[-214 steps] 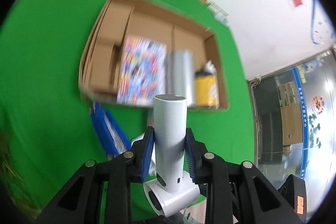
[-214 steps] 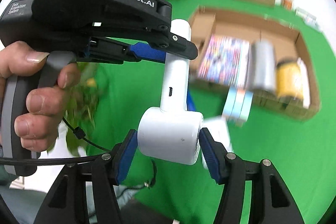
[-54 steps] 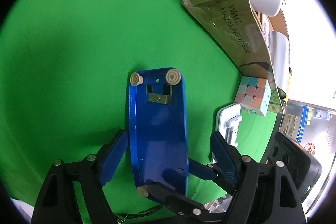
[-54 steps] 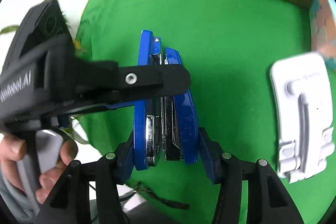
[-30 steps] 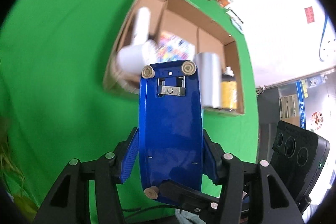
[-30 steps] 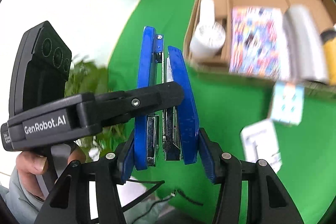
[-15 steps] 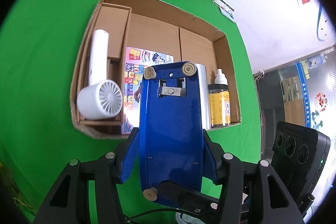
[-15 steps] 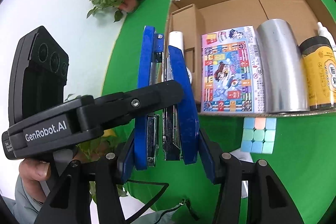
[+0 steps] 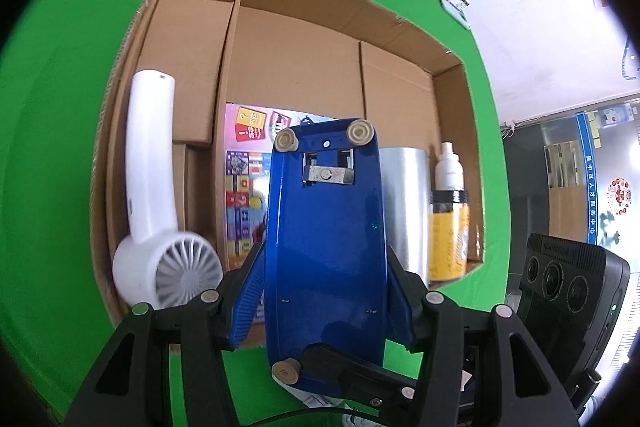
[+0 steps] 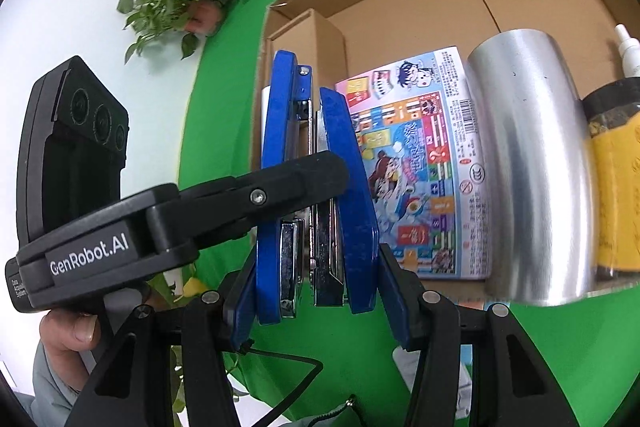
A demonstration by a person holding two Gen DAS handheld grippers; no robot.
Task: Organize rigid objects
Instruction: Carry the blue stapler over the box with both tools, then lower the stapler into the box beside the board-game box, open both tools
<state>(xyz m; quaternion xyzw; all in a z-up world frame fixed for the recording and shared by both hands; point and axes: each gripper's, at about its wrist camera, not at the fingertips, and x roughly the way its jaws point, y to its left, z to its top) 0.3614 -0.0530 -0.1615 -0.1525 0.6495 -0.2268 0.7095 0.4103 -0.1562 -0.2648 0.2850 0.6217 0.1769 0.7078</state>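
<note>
Both grippers clamp the same blue stapler (image 9: 326, 239): the left gripper (image 9: 325, 301) presses its pads on the stapler's broad sides, and the right gripper (image 10: 318, 291) squeezes it across base and top arm. The stapler hangs above the cardboard box (image 9: 288, 39), over its colourful packet (image 10: 424, 163).

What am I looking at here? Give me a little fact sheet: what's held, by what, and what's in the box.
held: blue stapler
held by: left gripper across its width, right gripper across base and top
stapler position: in the air over the box's near edge
box: open cardboard, on green cloth
in box: white hair dryer, colourful booklet, silver cylinder, yellow bottle
</note>
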